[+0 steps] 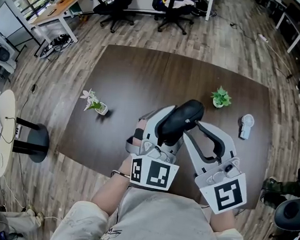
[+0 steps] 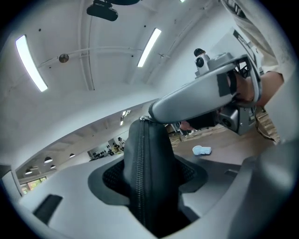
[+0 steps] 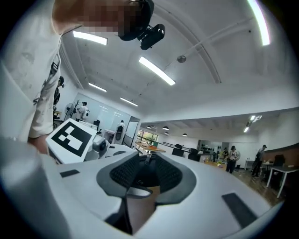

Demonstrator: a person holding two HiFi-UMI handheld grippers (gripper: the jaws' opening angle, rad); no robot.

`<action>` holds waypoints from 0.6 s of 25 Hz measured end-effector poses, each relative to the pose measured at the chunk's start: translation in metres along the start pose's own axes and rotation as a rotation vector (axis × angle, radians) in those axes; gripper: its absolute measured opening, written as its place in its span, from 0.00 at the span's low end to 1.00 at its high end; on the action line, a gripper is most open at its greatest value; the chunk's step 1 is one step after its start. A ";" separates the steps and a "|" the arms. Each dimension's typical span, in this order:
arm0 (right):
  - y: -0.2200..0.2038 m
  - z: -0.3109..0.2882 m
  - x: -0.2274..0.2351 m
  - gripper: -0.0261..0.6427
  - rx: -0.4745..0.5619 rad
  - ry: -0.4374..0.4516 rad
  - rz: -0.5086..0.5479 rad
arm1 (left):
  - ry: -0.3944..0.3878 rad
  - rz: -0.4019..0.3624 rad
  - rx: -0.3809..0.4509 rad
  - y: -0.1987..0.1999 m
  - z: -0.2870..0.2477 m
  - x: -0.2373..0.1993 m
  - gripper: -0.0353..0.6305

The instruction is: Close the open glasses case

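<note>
Black and zippered, the glasses case (image 1: pixel 181 119) was held above the dark brown table (image 1: pixel 143 75), caught between your two tools. Your left tongs (image 1: pixel 164 127) clamped its body at a middling width, the zip running up between the pads. Your right tongs (image 1: pixel 194 125) stood narrow, pinched on one end of the case by the zip. A small green plant (image 1: pixel 221 97) and a white handheld fan (image 1: pixel 246 125) sat on the table beyond.

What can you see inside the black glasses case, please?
Nothing of its inside shows. The glasses case is clamped in the left gripper, and the stretch of zip facing that gripper's view is closed, so the shell covers any contents.
</note>
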State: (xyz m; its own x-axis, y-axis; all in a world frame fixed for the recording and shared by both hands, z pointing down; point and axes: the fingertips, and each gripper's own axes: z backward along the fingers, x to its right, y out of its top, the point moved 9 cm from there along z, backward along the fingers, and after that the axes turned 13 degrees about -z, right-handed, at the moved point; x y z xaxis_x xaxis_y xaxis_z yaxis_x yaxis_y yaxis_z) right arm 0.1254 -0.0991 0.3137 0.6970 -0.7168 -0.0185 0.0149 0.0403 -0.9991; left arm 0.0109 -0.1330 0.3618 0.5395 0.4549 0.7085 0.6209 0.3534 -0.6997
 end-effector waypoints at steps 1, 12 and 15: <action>-0.001 -0.002 -0.001 0.20 -0.006 -0.021 0.009 | 0.013 -0.007 -0.018 0.000 -0.001 0.001 0.44; -0.006 -0.006 0.000 0.07 -0.097 -0.098 0.070 | 0.005 -0.050 -0.065 -0.007 -0.001 0.005 0.43; -0.004 -0.004 0.002 0.06 -0.112 -0.095 0.108 | -0.019 -0.054 -0.052 -0.008 -0.001 0.004 0.43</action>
State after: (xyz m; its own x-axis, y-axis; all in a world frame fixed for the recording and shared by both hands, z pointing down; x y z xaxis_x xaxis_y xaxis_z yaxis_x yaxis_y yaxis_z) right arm 0.1237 -0.1038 0.3175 0.7550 -0.6433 -0.1271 -0.1394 0.0320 -0.9897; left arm 0.0085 -0.1343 0.3700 0.4938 0.4520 0.7429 0.6776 0.3355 -0.6545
